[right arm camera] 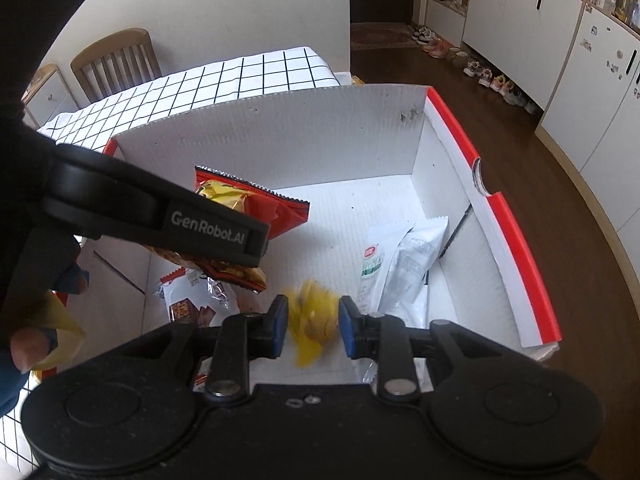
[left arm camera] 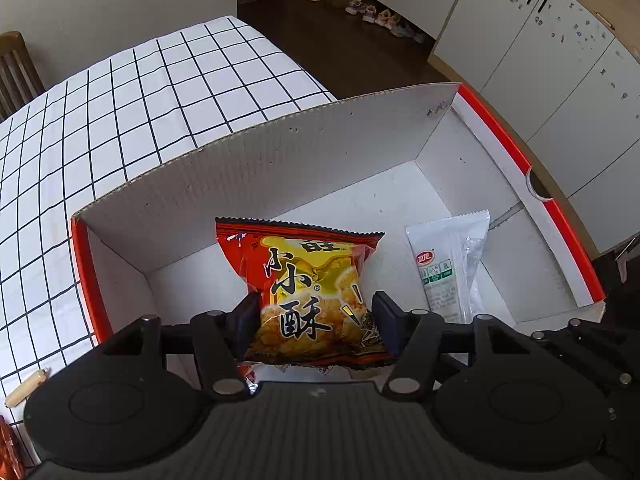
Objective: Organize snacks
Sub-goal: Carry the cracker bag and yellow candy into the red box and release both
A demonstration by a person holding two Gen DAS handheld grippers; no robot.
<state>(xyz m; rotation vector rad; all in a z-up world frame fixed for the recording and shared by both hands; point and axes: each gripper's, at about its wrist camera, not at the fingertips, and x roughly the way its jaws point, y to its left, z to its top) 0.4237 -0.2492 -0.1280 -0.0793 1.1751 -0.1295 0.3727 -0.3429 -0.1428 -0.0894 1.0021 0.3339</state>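
Left wrist: red-and-gold puffy snack bag (left arm camera: 310, 296) clamped by left hand-held gripper (left arm camera: 316, 330) over white box (left arm camera: 280, 160).

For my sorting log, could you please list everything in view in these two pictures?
cardboard box: one, white inside with red rim, on the table.
red snack bag: one, red and gold, held above the box floor.
yellow snack: one, blurred, between the right claw's pads; contact unclear.
white packets: two, overlapping, right side of the box.
chocolate bar packet: one, white and brown, box's near-left corner.
checked tablecloth: one, white with black lines.
wooden chair: one, behind the table.
shoes: several, on the floor by the white cabinets.
left claw: shut on the red bag.
right claw: around the yellow snack.
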